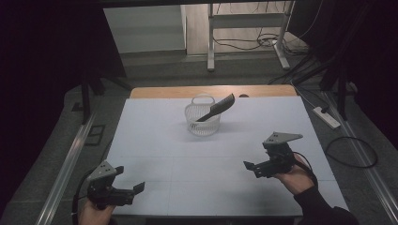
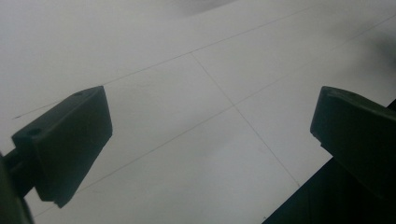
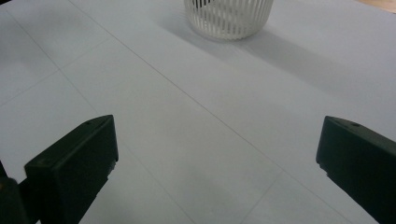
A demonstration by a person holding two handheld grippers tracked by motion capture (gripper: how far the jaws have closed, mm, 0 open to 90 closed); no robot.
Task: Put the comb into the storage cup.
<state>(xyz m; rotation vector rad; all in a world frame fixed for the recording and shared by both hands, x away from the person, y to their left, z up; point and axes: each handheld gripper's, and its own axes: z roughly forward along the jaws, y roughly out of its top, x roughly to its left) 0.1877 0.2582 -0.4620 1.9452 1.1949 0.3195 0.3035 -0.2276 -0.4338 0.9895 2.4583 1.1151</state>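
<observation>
A white slatted basket (image 1: 202, 123) stands on the white table sheet (image 1: 159, 140), toward the far middle. A black comb (image 1: 217, 108) leans in it, its end sticking out over the right rim. The basket's lower part (image 3: 229, 18) is at the top of the right gripper view. My left gripper (image 1: 129, 179) hovers at the near left corner, open, with bare sheet between its jaws (image 2: 210, 135). My right gripper (image 1: 256, 165) is held at the near right, open and empty (image 3: 217, 158), pointing toward the basket from a distance.
A strip of wooden tabletop (image 1: 211, 91) shows beyond the sheet's far edge. On the floor lie a power strip (image 1: 326, 117) and cables (image 1: 352, 154) to the right, and a white desk frame (image 1: 246, 28) stands behind. The sheet's near edge (image 2: 299, 186) lies close to my left gripper.
</observation>
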